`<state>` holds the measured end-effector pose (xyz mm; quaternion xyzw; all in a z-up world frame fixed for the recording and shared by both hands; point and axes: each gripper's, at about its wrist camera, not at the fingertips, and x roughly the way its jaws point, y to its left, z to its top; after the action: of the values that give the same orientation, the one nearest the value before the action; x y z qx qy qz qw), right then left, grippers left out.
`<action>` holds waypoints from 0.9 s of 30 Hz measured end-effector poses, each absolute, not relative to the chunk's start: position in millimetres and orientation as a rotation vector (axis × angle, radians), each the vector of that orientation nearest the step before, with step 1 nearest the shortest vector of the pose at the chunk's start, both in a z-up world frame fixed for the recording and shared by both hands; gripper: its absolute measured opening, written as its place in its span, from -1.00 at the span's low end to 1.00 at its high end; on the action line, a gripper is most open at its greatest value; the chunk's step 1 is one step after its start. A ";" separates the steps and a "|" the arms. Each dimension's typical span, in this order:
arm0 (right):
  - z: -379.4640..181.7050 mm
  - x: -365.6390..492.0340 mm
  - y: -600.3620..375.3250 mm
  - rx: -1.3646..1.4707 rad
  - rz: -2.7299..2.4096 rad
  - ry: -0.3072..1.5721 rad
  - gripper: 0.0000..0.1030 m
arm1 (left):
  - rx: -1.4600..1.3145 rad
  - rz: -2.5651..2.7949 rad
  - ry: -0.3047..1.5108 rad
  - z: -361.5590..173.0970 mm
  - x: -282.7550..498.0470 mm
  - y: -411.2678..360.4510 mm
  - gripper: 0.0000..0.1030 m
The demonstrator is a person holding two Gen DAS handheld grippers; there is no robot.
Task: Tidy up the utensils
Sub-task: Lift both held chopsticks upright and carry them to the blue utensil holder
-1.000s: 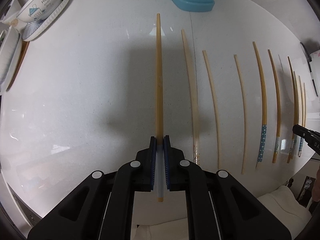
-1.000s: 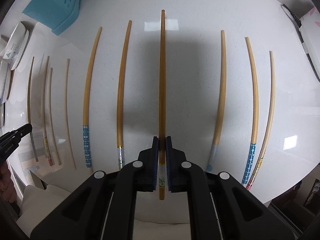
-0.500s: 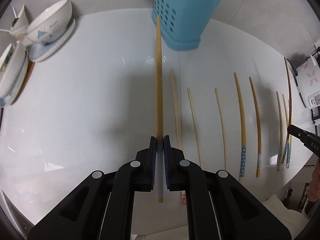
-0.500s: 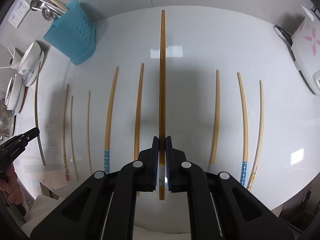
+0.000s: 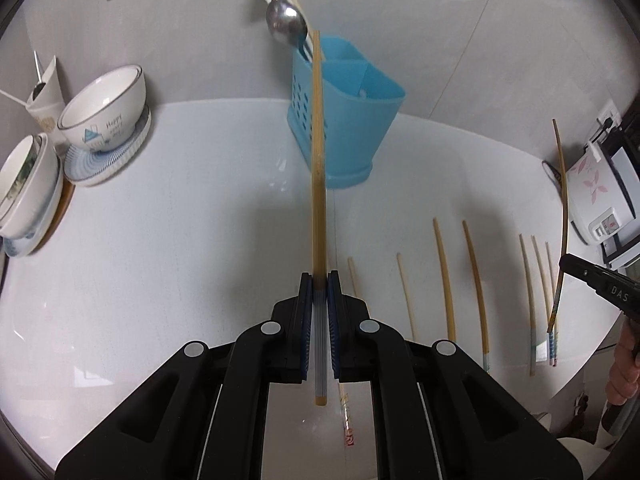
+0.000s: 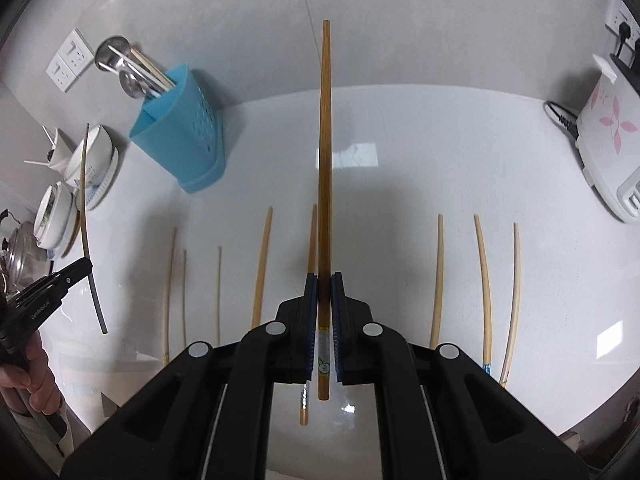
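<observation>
A white countertop (image 6: 400,208) carries everything. At upper left in the right wrist view, a blue perforated utensil holder (image 6: 182,136) stands on it; stacked bowls on plates (image 6: 90,168) sit at the left edge. A white rice cooker with pink flowers (image 6: 608,140) stands at the right edge. A row of chopsticks (image 6: 484,280) lies side by side across the lower middle.

Both tongs clamped, pitched steeply down.

My left gripper (image 5: 320,280) has its jaws pinched on a chopstick (image 5: 318,168), stick running straight out ahead. My right gripper (image 6: 325,280) is the same, clamped near the butt of its chopstick (image 6: 325,160). My right hand (image 5: 624,364) and left hand (image 6: 30,364) wrap the handles.
</observation>
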<state>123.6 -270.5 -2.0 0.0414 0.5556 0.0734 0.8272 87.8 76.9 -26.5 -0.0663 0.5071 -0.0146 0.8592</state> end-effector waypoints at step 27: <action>77.1 154.9 -245.5 0.063 0.163 0.832 -0.88 | -0.130 -0.138 0.688 55.7 152.3 56.7 -0.87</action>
<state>154.9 -245.5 77.1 0.0306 0.4034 0.0788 0.9111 152.3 56.7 55.7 -0.0638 0.3369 -0.0674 0.9369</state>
